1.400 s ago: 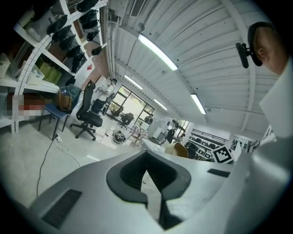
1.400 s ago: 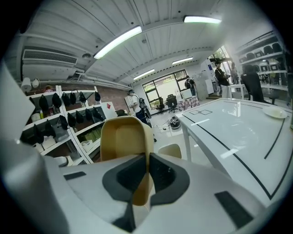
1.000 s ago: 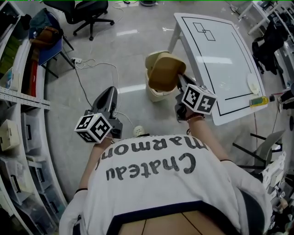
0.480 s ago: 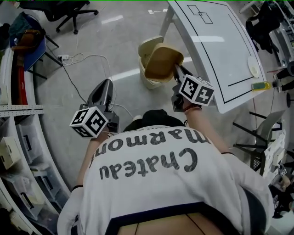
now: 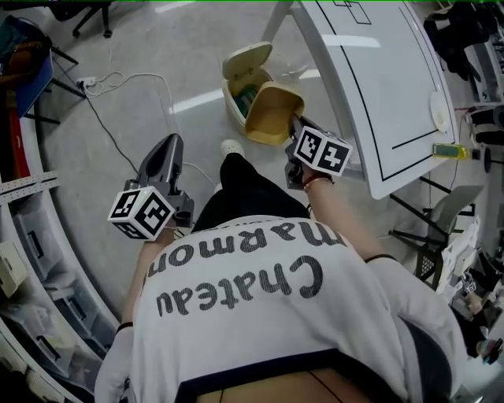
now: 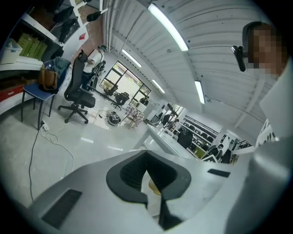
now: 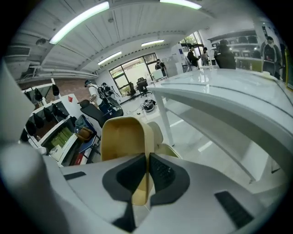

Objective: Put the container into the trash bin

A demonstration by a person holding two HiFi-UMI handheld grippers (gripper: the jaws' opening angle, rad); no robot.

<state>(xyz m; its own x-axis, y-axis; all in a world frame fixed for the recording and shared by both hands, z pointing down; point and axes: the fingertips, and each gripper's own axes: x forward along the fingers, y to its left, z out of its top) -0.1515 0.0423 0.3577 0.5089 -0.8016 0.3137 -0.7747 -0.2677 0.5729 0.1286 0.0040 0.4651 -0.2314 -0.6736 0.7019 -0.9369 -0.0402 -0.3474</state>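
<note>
The tan container hangs tilted over the right rim of the cream trash bin, whose lid stands open. My right gripper is shut on the container's rim. In the right gripper view the container rises between the pads, its edge pinched at my right gripper, with the bin's lid just behind. My left gripper hangs low at the left over the floor, apart from the bin, its jaws together and holding nothing. In its own view the left gripper points across the room.
A white table with black outlines stands right of the bin, its leg close behind it; the table fills the right gripper view's right. A cable runs over the floor. Shelving lines the left side.
The person has stepped closer to the bin. The container, still in my right gripper, has shifted to the bin's right rim, so the bin's opening now shows. My left gripper stays low and shut.
</note>
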